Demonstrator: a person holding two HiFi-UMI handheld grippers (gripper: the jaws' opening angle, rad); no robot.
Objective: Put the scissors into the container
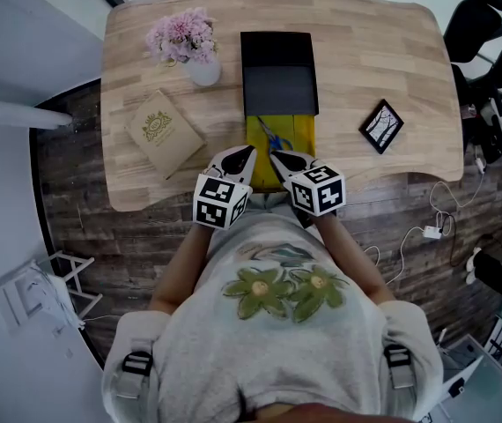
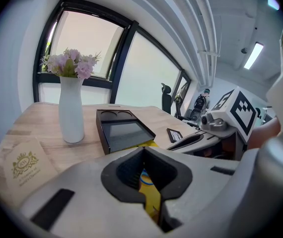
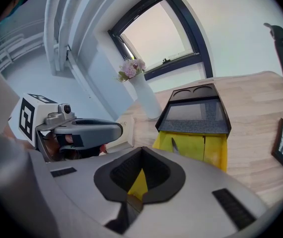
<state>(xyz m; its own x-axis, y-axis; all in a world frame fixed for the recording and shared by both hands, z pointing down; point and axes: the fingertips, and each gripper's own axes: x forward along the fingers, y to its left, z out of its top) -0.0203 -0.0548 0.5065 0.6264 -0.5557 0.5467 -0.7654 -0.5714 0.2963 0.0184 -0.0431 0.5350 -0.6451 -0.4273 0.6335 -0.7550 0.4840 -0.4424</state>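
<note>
The scissors (image 1: pixel 271 137) have blue handles and lie on a yellow mat (image 1: pixel 297 135) at the table's front middle. The mat touches the near end of the black container (image 1: pixel 277 35), a flat tray. Both grippers hover side by side over the mat's near edge, just short of the scissors. My left gripper (image 1: pixel 244 152) is shut and holds nothing, and so is my right gripper (image 1: pixel 279 157). In the left gripper view a blue handle of the scissors (image 2: pixel 145 178) shows beyond the shut jaws. In the right gripper view the scissors' blade (image 3: pixel 173 144) lies on the mat (image 3: pixel 201 148) before the container (image 3: pixel 196 114).
A white vase (image 1: pixel 202 69) of pink flowers stands at the container's left. A beige book (image 1: pixel 163 132) lies at the front left. A small framed picture (image 1: pixel 381 125) lies at the right. The table's front edge runs just under the grippers.
</note>
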